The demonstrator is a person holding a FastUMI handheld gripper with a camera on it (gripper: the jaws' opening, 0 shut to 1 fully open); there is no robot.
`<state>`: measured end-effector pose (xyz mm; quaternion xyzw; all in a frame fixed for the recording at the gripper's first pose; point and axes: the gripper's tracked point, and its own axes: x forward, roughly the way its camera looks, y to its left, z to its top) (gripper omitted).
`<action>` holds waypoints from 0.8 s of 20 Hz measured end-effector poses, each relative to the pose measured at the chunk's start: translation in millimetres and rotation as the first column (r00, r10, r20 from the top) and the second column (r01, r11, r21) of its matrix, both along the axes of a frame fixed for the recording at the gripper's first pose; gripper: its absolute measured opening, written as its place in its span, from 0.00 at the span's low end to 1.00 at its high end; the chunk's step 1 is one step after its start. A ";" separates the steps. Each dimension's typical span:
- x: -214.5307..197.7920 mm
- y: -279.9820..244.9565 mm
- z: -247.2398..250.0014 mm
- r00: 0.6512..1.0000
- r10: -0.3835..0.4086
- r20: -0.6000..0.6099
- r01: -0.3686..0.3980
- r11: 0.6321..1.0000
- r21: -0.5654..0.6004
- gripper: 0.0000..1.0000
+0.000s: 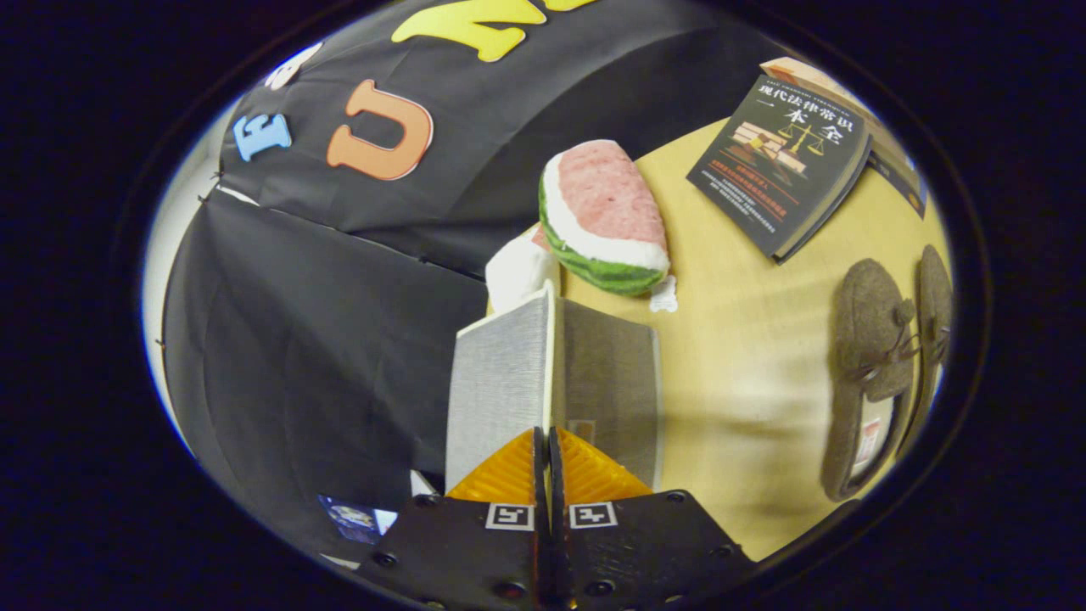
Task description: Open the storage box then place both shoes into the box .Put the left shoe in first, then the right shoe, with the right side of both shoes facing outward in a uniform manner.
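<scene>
Gripper (544, 458) fingers clamped on raised lid (547, 373) edge of grey box (501, 382). Two brown shoes (874, 373) lay side by side on table (747, 373), well right. Watermelon toy (604, 216) beyond box; book (780, 165) farther right.

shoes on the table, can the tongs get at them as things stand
Probably not yet: the tongs are closed on the storage box lid. Otherwise the shoes lie uncovered on the table, nothing on top.
</scene>
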<state>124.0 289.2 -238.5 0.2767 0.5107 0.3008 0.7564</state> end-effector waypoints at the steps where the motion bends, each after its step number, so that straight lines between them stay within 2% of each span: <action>1: -5.6 -18.7 25.8 1.000 -0.013 -0.007 0.013 1.000 -0.024 0.01; 2: 0.6 17.6 -8.3 1.000 -0.016 -0.008 0.016 1.000 -0.017 0.01; 5: -6.7 15.7 21.2 1.000 -0.021 0.009 0.021 1.000 -0.011 0.01; 11: -12.7 54.6 100.5 1.000 -0.020 0.008 0.019 0.986 0.166 0.01; 13: -17.7 75.7 121.6 1.000 0.003 0.015 -0.006 0.978 0.206 0.01; 16: -28.6 109.2 128.8 0.998 0.054 0.038 -0.061 0.977 0.203 0.00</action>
